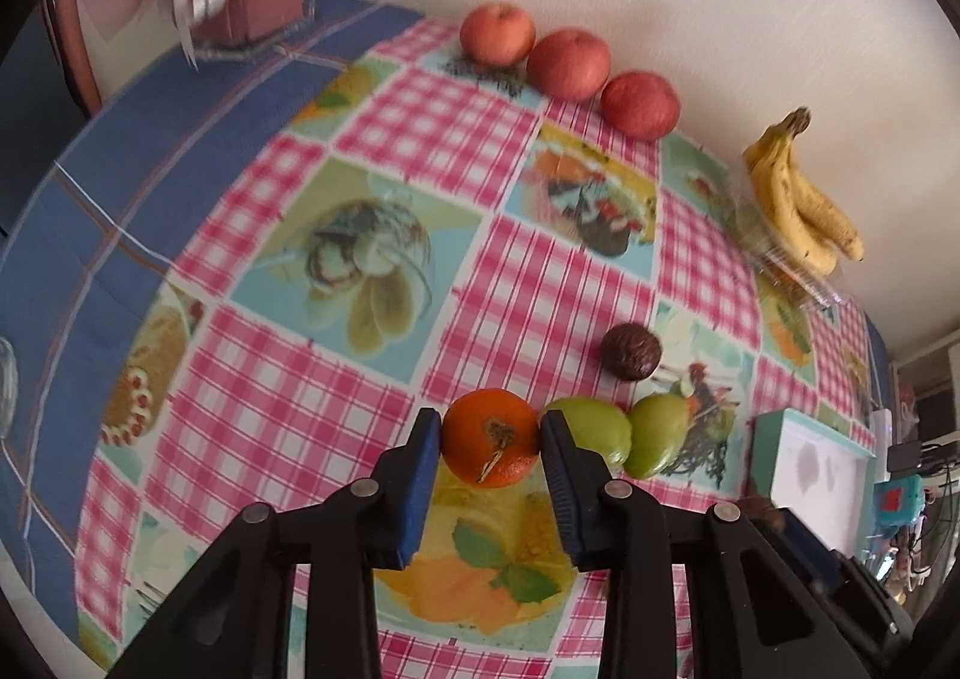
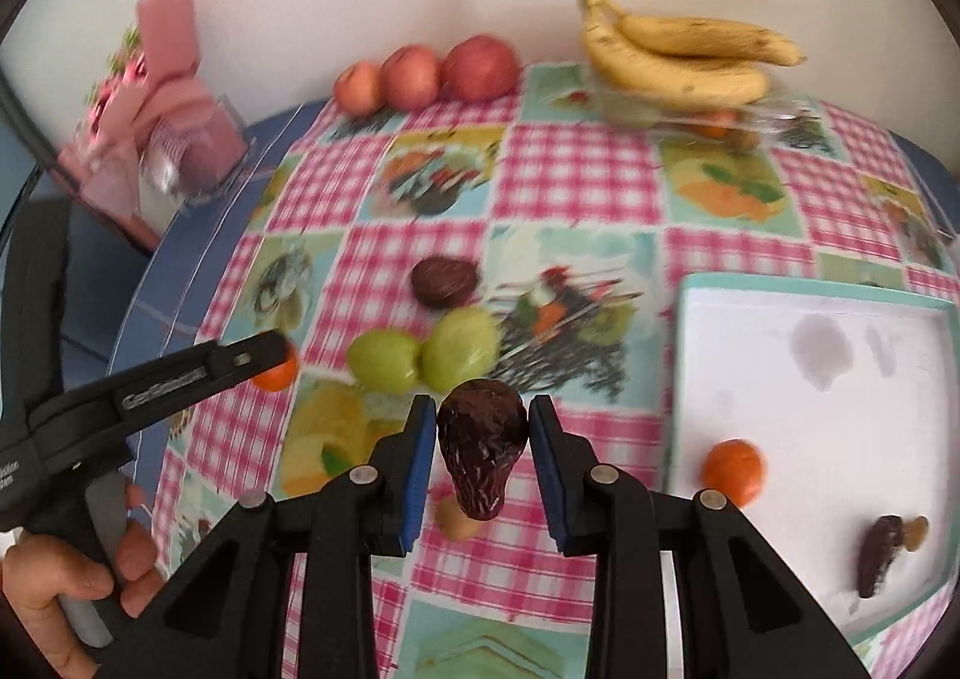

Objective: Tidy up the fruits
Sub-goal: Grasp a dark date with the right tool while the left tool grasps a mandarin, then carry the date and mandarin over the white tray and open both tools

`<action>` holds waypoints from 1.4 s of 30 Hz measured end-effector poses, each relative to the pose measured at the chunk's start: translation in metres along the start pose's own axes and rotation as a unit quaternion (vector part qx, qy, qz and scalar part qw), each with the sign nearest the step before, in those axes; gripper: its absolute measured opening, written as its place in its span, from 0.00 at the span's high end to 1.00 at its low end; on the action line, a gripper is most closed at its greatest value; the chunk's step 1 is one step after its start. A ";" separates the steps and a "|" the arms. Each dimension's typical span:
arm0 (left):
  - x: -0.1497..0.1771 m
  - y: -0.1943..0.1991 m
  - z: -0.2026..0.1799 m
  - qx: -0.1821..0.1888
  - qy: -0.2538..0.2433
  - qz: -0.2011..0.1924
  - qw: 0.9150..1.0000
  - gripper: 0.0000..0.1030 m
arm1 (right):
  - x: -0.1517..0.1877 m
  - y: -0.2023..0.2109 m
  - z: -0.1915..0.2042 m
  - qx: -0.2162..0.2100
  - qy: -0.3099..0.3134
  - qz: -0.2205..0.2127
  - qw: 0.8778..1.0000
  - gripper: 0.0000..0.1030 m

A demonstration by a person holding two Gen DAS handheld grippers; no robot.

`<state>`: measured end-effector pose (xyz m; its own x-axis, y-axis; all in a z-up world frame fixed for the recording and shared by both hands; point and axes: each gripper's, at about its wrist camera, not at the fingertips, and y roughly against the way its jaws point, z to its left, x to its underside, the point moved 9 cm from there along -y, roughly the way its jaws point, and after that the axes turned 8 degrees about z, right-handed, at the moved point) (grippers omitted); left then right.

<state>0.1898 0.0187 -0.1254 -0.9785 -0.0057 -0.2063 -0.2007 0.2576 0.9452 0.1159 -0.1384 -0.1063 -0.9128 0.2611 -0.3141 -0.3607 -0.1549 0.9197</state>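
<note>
Fruit sorting, partly done. Landmark: white tray (image 2: pixel 840 415) with teal rim, on the counter (image 2: pixel 576 181).

- In the tray: one orange (image 2: pixel 733 470) near the tray's near-left corner; one dark wrinkled fruit (image 2: pixel 877 554) beside a small tan piece, toward its near edge. The rest of the tray is bare and stained.
- Held, right gripper (image 2: pixel 483 433): a dark wrinkled pear-shaped fruit (image 2: pixel 480 448) between the blue pads, apparently lifted, left of the tray. Pads look just at its sides; grip judged closed on it.
- Held, left gripper (image 1: pixel 491 439): a mandarin (image 1: pixel 491 436), clamped on both sides, further left of the tray, low over the counter or resting on it; I cannot tell which.
- Loose on the counter, left of the tray: two green fruits (image 1: pixel 624 433) touching each other; a dark round fruit (image 1: pixel 631 350) just beyond them.
- Beyond the tray, against the wall: three red apples (image 1: pixel 567 64) in a row; a banana bunch (image 1: pixel 801 193) on a clear plastic container (image 2: pixel 696 112) with other fruit inside.

Judgement: two pieces placed, two in transit, the green pair and dark round fruit still to move. Whether apples and bananas count as sorted is unclear.
</note>
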 end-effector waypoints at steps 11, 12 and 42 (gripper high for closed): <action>-0.004 0.038 -0.027 -0.004 -0.030 -0.045 0.999 0.65 | -0.008 0.044 -0.094 0.030 -0.109 -0.040 0.993 0.68; -0.003 0.040 -0.032 -0.004 -0.034 -0.047 0.998 0.65 | -0.007 0.049 -0.107 0.037 -0.122 -0.042 0.991 0.68; 0.102 0.016 -0.240 0.060 -0.247 0.010 0.967 0.65 | 0.039 0.150 -0.292 0.147 -0.255 -0.099 0.951 0.68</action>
<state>0.0751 -0.2095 -0.0706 -0.8344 0.4546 -0.3116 -0.1452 0.3640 0.9200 -0.0297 -0.4292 -0.0495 -0.5945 0.6965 -0.4018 -0.3777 0.1993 0.9042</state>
